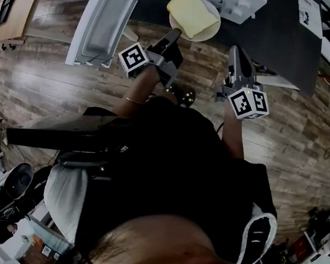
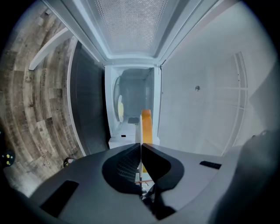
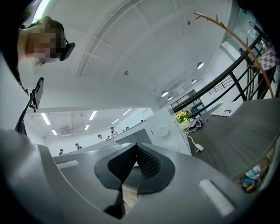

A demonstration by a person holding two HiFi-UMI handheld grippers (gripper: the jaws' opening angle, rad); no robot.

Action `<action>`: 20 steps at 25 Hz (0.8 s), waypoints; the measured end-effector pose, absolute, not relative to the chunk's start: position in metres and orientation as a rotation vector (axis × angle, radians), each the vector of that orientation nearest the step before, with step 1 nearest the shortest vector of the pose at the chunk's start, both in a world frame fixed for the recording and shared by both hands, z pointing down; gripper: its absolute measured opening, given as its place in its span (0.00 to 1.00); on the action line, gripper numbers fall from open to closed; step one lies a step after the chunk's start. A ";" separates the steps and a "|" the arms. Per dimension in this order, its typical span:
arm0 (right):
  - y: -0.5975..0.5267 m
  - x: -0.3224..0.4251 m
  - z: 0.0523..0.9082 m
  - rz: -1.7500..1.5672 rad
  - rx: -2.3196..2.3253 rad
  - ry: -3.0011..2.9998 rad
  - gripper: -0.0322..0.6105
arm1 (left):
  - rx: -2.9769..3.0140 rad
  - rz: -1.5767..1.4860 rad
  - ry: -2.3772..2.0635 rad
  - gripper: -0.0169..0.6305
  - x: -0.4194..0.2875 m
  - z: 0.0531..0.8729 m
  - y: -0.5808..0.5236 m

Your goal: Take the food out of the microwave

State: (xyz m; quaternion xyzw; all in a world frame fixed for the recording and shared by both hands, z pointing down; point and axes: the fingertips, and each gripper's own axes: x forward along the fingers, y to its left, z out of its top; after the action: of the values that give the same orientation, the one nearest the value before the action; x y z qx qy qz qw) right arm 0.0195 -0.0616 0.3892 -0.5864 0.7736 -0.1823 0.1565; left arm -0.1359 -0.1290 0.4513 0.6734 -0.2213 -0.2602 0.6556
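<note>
The left gripper's (image 2: 141, 148) fingers are closed on the thin white rim of a plate (image 1: 211, 28), which shows edge-on between them in the left gripper view. The yellow block of food (image 1: 192, 14) lies on that plate, just past the fingertips. Seen from the head view, the plate is at the near edge of the dark desk (image 1: 282, 35), in front of the white microwave (image 1: 239, 1). No view shows whether the plate rests on the desk or is held just above it. The microwave's door (image 1: 103, 21) hangs wide open to the left of the plate, out over the wooden floor (image 1: 52, 86).

The right gripper's (image 3: 135, 146) fingers are pressed together with nothing between them. This gripper is to the right of the plate, apart from it, above the desk's near edge, and its fingers point toward the microwave's knob panel (image 3: 164, 131). A sheet of paper (image 1: 308, 14) lies toward the desk's far right corner.
</note>
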 end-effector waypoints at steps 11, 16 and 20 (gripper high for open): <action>-0.060 0.022 0.379 -0.473 -1.805 2.118 0.05 | 1.552 -0.504 -0.398 0.05 -0.137 0.444 -0.126; -0.052 0.021 0.379 -0.469 -1.846 2.077 0.05 | 1.550 -0.460 -0.349 0.05 -0.131 0.445 -0.120; -0.044 0.025 0.377 -0.455 -1.892 2.032 0.05 | 1.558 -0.423 -0.306 0.05 -0.122 0.444 -0.117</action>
State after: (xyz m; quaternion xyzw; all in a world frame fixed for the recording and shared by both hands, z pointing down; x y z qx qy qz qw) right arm 0.0250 -0.0436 0.3775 -0.6634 0.7126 -0.1595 0.1632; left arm -0.1221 -0.1168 0.4438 0.6941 -0.1362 -0.1884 0.6812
